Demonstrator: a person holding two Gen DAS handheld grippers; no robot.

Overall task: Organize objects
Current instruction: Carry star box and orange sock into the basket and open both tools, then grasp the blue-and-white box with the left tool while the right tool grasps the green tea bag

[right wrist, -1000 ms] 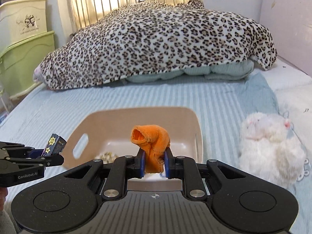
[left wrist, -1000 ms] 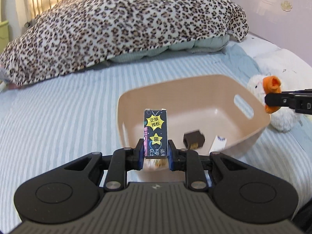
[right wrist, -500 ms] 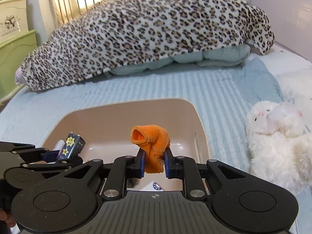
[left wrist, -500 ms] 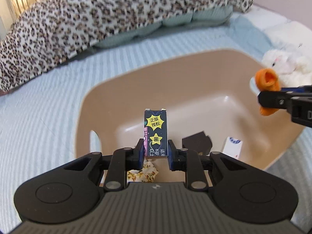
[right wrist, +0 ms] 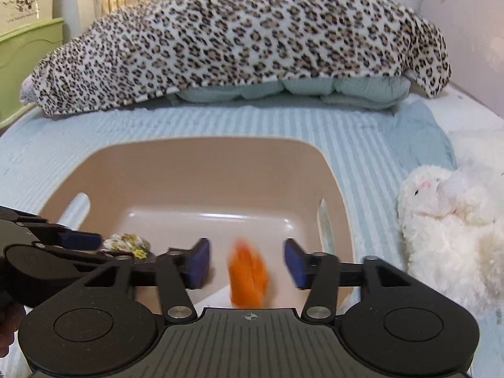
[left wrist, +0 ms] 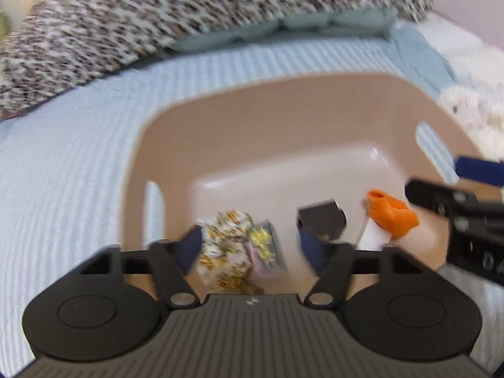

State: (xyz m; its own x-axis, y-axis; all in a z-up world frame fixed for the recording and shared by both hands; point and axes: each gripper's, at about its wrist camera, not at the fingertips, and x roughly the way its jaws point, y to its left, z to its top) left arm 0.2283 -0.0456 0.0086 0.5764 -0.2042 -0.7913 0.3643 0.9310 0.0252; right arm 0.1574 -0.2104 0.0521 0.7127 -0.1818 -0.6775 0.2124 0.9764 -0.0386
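Left hand-held gripper (left wrist: 252,245) spread above small box (left wrist: 267,245) in beige basket (left wrist: 283,100), right hand-held gripper (right wrist: 247,264) spread around blurred orange cloth (right wrist: 247,275), white plush (right wrist: 447,220) sharp only in right view

1. Sat on the bed (right wrist: 78,132), toward its near edge: the bin (left wrist: 283,100).
2. Lay in the bin near its front wall, left to right: crumpled wrapper (left wrist: 223,245), small box (left wrist: 267,249), dark box (left wrist: 321,220), cloth piece (left wrist: 392,215).
3. Rested on the bed just right of the bin: plush toy (right wrist: 447,230).
4. Stretched along the bed's far edge, behind the bin: blanket (right wrist: 239,37).
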